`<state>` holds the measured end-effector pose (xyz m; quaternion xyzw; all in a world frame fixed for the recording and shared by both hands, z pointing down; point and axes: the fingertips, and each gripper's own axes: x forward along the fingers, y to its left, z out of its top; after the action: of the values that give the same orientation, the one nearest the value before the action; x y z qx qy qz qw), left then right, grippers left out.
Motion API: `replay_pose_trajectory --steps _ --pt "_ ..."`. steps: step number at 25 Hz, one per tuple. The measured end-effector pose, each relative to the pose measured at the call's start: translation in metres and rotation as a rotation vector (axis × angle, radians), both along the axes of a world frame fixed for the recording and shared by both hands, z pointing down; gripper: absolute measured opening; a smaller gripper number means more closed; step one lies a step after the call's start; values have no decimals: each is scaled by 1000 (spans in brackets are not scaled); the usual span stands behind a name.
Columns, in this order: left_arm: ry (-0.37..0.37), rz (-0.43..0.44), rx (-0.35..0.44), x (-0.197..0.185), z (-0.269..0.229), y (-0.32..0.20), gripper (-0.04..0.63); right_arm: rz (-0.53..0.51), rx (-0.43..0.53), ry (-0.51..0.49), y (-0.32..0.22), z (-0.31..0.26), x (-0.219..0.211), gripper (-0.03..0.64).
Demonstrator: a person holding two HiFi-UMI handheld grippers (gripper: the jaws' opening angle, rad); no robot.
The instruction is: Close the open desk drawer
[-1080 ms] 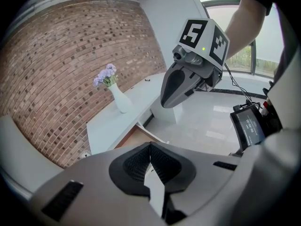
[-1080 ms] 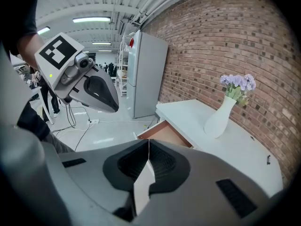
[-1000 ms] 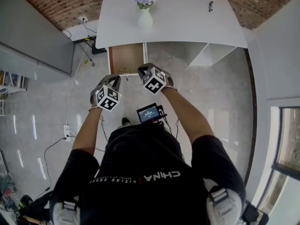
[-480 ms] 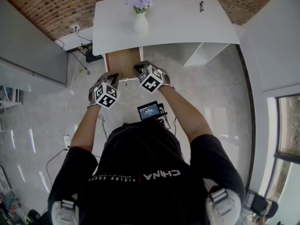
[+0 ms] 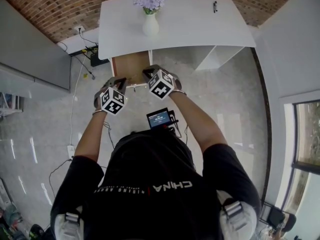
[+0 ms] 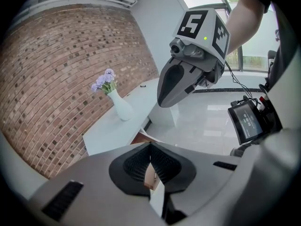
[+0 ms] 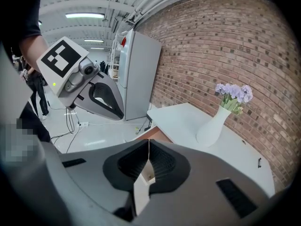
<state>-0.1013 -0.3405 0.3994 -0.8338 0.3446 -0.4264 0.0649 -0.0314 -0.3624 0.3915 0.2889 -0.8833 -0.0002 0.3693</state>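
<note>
A white desk (image 5: 200,24) stands against the brick wall. Its left drawer (image 5: 131,64) is pulled out and shows a brown wooden inside. My left gripper (image 5: 123,82) is shut and empty at the left of the drawer's front edge. My right gripper (image 5: 146,73) is shut and empty at the right of that edge. Whether either one touches the drawer I cannot tell. In the left gripper view the shut tips (image 6: 150,146) point at the drawer corner (image 6: 140,136), with the right gripper (image 6: 181,81) above. In the right gripper view the shut tips (image 7: 148,143) aim at the drawer (image 7: 157,135), and the left gripper (image 7: 96,95) hangs at the left.
A white vase (image 5: 150,24) with purple flowers and a small black item (image 5: 215,6) sit on the desk top. Cables and a power strip (image 5: 89,54) lie on the floor left of the desk. A grey cabinet (image 5: 30,49) stands further left. A small screen (image 5: 159,118) hangs at the person's chest.
Both grippers moved a little toward the drawer front over the first half second. Since then nothing has visibly moved, and the drawer stands pulled out as before.
</note>
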Motion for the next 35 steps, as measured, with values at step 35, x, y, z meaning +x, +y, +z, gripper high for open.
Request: replay_pose_trajectory --steps 35 --pt "41 -51 -144 -45 243 -13 12 -68 -131 12 -14 247 -41 15"
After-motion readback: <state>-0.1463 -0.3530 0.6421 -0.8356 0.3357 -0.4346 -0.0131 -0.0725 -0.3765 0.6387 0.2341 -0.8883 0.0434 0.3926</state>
